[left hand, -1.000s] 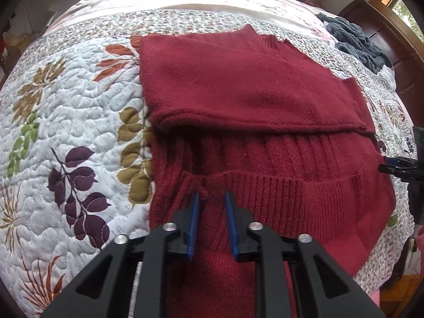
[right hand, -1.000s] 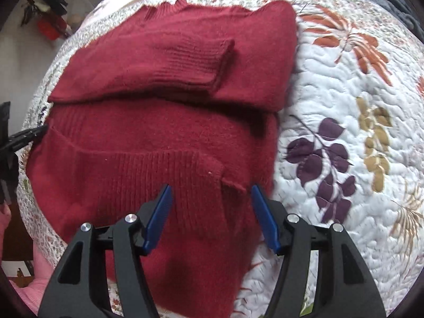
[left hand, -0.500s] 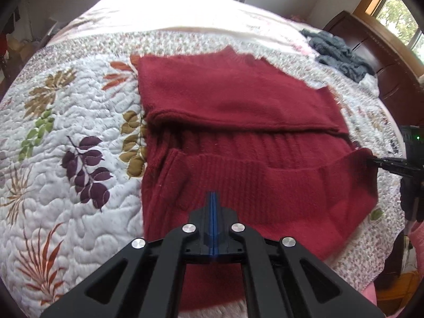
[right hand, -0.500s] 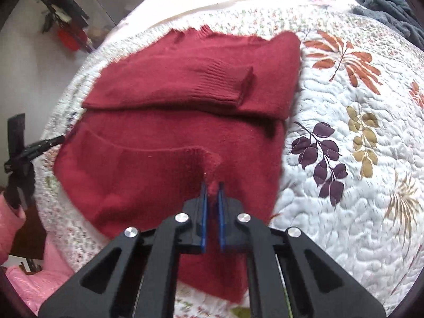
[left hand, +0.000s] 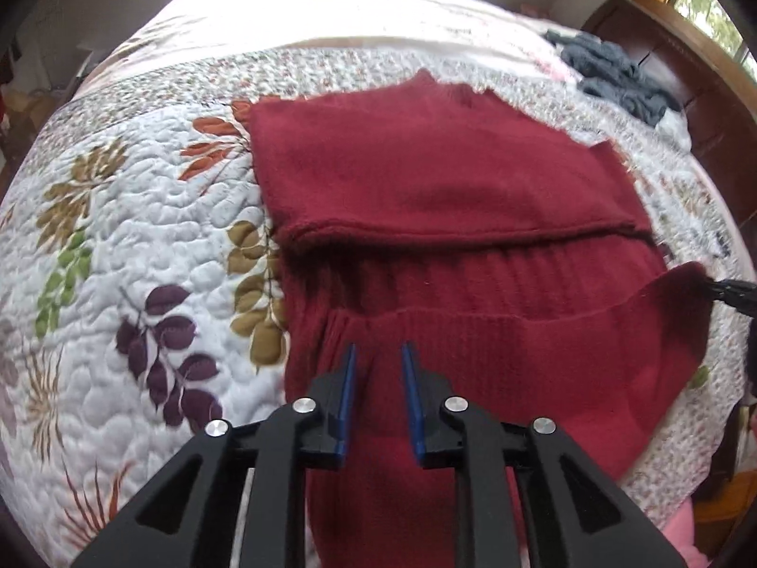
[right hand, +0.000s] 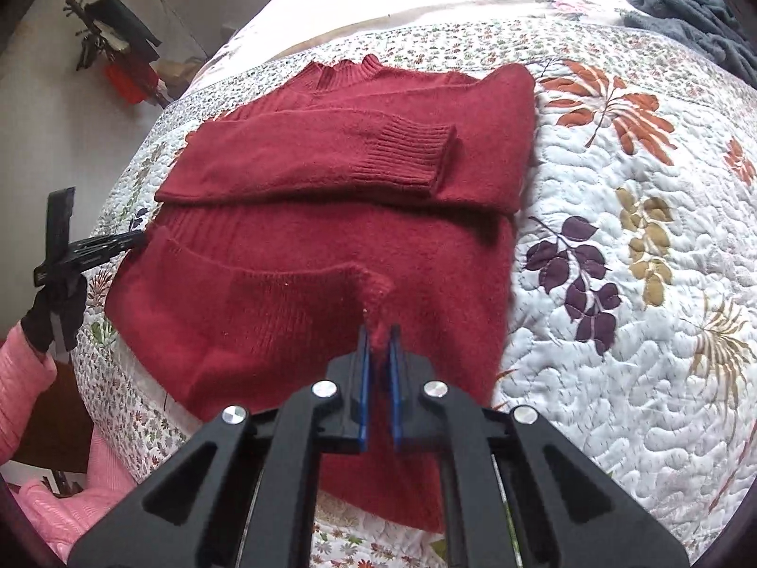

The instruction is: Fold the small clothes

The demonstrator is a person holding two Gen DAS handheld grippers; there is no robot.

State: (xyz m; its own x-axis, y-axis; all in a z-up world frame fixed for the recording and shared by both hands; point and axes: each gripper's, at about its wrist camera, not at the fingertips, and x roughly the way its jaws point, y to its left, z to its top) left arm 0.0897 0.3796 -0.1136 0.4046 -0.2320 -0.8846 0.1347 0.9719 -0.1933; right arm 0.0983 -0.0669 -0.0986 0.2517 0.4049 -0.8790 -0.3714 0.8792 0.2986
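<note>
A dark red knit sweater (left hand: 449,180) lies on the bed, its upper part folded with a sleeve cuff (right hand: 407,156) across the chest. The ribbed hem (left hand: 473,326) is turned up toward the collar. My left gripper (left hand: 377,359) hovers over the hem's left end, its blue pads apart with only fabric showing below the gap. My right gripper (right hand: 377,331) is shut on a pinch of the hem at the right end and holds it lifted. Each view shows the other gripper at the far hem corner: right gripper (left hand: 728,289), left gripper (right hand: 94,248).
A white quilt (left hand: 142,236) with leaf prints covers the bed. A grey-blue garment (left hand: 620,75) is bunched near the dark wooden headboard (left hand: 700,94). A pink sleeve (right hand: 28,369) and dark-gloved hand (right hand: 52,317) are at the bed's edge. A coat stand (right hand: 118,57) stands by the wall.
The right gripper went from wide open to shut on the hem and lifted it. The left gripper shut half a second ago and now stands apart again. Both cameras rose and pulled back.
</note>
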